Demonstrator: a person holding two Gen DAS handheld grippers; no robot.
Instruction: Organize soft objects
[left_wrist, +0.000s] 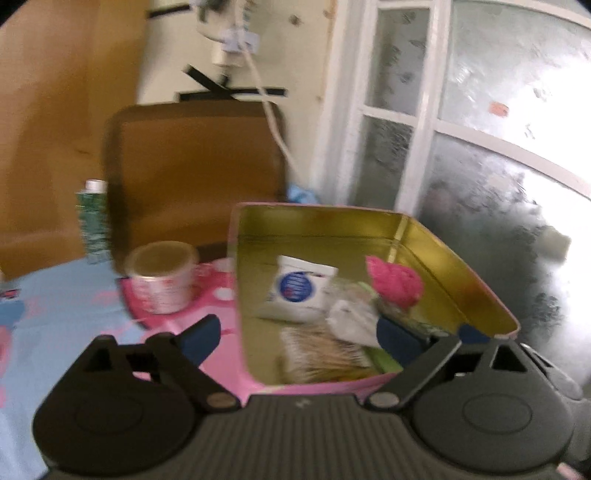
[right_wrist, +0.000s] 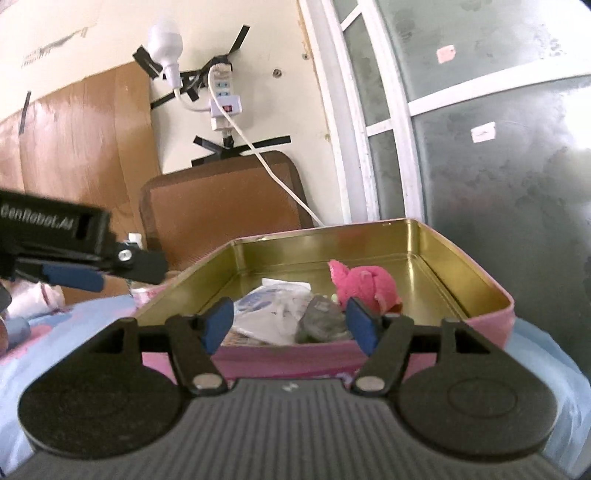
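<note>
My left wrist camera looks forward and down over my left tongs (left_wrist: 297, 338) into the open tin (left_wrist: 461, 254), close above its near wall. My right wrist camera sits lower and more level behind my right tongs (right_wrist: 291, 325), close to that tin (right_wrist: 480, 273). Both views share the tin, the brown chair back (left_wrist: 195, 166) and the taped wall.

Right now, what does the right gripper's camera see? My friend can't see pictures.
An open pink tin with a gold inside holds a pink plush toy, a white packet and a dark pouch. The right gripper is open and empty in front of it; the left gripper is at the left.
</note>
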